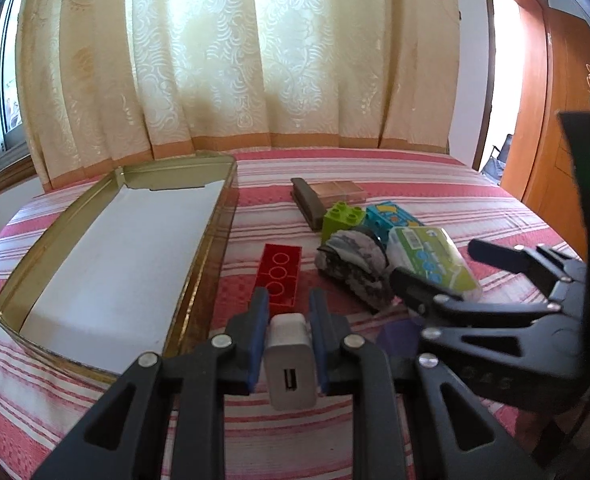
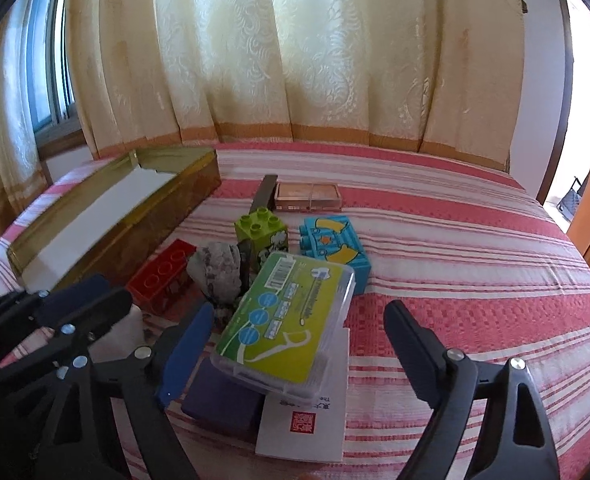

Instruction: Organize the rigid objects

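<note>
My left gripper (image 1: 289, 304) is shut on a white USB charger (image 1: 291, 364), held just above the bedspread beside the open gold tin (image 1: 115, 260). In the right wrist view my right gripper (image 2: 301, 312) stands open around a clear floss-pick box with a green label (image 2: 287, 320). The left blue pad is close to the box's edge and the right finger is well apart from it. The box lies tilted on a purple block (image 2: 223, 400) and a white booklet (image 2: 303, 428). In the right wrist view the left gripper (image 2: 75, 304) and the charger (image 2: 127, 328) show at the left.
On the red striped bedspread lie a red brick (image 1: 278, 276), a grey stone (image 1: 355, 268), a green brick (image 2: 261, 232), a blue brick (image 2: 335, 248), a copper-coloured case (image 2: 307, 196) and a dark bar (image 2: 265, 196). The tin holds only a white liner. Curtains hang behind the bed.
</note>
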Available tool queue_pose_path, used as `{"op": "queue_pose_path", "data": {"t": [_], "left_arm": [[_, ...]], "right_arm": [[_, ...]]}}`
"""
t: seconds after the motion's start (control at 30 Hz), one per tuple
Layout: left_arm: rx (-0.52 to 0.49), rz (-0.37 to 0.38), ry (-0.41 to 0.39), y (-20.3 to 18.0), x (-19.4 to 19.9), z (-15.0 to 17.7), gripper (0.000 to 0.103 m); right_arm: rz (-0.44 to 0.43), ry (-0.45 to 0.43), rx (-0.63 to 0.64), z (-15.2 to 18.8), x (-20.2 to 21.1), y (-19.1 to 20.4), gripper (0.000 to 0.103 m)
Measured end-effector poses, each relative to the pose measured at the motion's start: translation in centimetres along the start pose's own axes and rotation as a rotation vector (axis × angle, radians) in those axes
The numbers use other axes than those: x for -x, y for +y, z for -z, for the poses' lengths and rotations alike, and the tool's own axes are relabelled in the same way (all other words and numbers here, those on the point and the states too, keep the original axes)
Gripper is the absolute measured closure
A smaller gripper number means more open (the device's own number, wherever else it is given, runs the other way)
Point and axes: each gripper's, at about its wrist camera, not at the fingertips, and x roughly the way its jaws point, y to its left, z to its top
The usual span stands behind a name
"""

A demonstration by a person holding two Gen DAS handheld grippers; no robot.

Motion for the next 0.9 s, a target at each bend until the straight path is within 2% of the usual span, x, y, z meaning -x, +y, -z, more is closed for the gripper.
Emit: {"op": "queue_pose_path", "data": {"t": [0.07,0.1,0.43,0.63,0.87,0.9], "left_arm": [[-0.003,0.001,0.0,-0.1,0.0,0.0,0.084],[-0.004,0.004,0.001,-0.1,0.0,0.0,0.084],[0.007,0.025,0.006,0.1,0.1,-0.1,0.084],[0.001,0.027,-0.002,0.0,0.1,0.1,0.084],[-0.005,0.022,-0.057,-0.3,1.2,0.3,0.084],[-0.006,0.025,-0.074,-0.4,1.5,0.4,0.09]], "right_arm": [[0.0,0.027,-0.001,0.1,-0.6,0.0,0.041],[-0.007,0.04,-0.005,0.1,-0.9,-0.1,0.045],[-0.043,0.021,-0.004,0.3,-0.6,0.0,0.046],[-0.057,-0.021,-0.007,0.3,0.2,0.0,0.046],[-0.069,-0.074,-0.017,0.3,1.1,-0.1,0.046],[-0.071,-0.08,-0.017,0.4,1.3,-0.1,0.046]]}}
